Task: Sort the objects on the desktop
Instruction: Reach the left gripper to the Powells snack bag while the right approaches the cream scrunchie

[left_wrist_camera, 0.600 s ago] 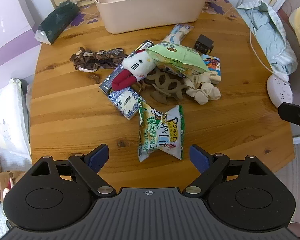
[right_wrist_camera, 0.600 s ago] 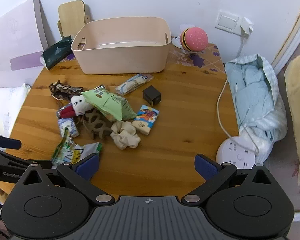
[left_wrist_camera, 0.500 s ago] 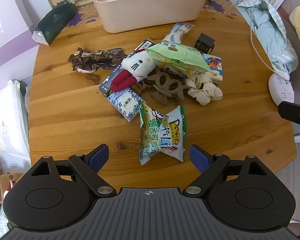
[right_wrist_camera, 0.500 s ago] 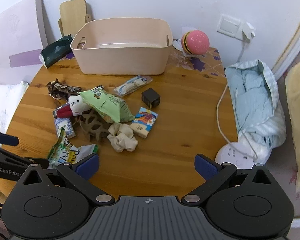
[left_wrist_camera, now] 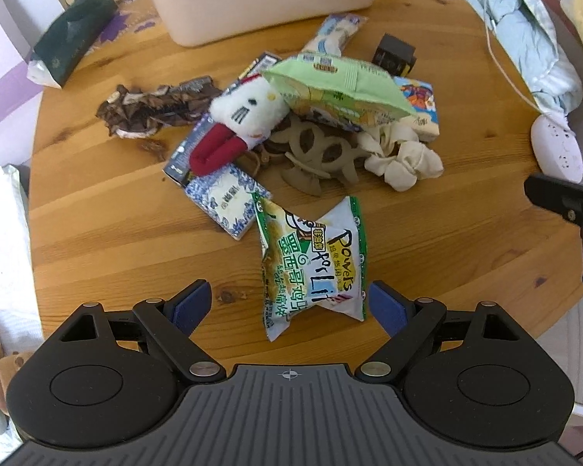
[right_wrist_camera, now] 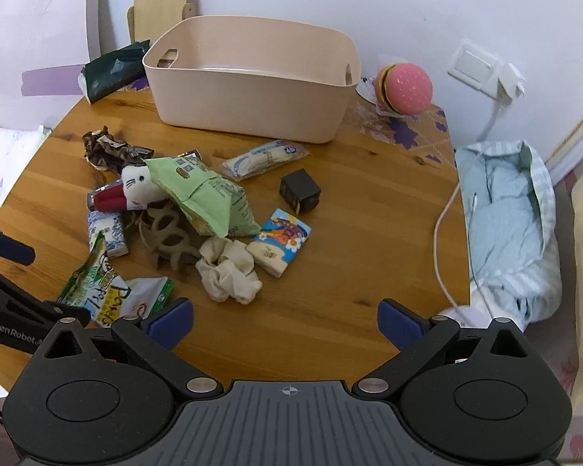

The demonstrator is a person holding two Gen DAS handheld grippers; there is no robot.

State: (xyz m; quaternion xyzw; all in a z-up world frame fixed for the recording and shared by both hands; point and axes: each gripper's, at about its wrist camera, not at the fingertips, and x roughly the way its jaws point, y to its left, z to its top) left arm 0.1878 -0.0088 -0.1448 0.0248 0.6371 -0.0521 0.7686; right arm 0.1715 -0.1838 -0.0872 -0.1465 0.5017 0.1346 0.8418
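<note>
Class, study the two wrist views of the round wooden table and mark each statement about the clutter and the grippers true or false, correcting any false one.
1. The beige plastic basket already holds the white plush cat toy. False: the toy lies in the pile on the wooden table; no sorted item shows inside the basket.
2. The left gripper is open, with the green-and-white snack bag between its fingers. True.
3. The right gripper is clamped on the cream fabric scrunchie. False: it is open, holding nothing.
4. The small black cube sits apart from the pile. True.
5. The pink burger-shaped ball lies right of the basket in the right wrist view. True.
</note>
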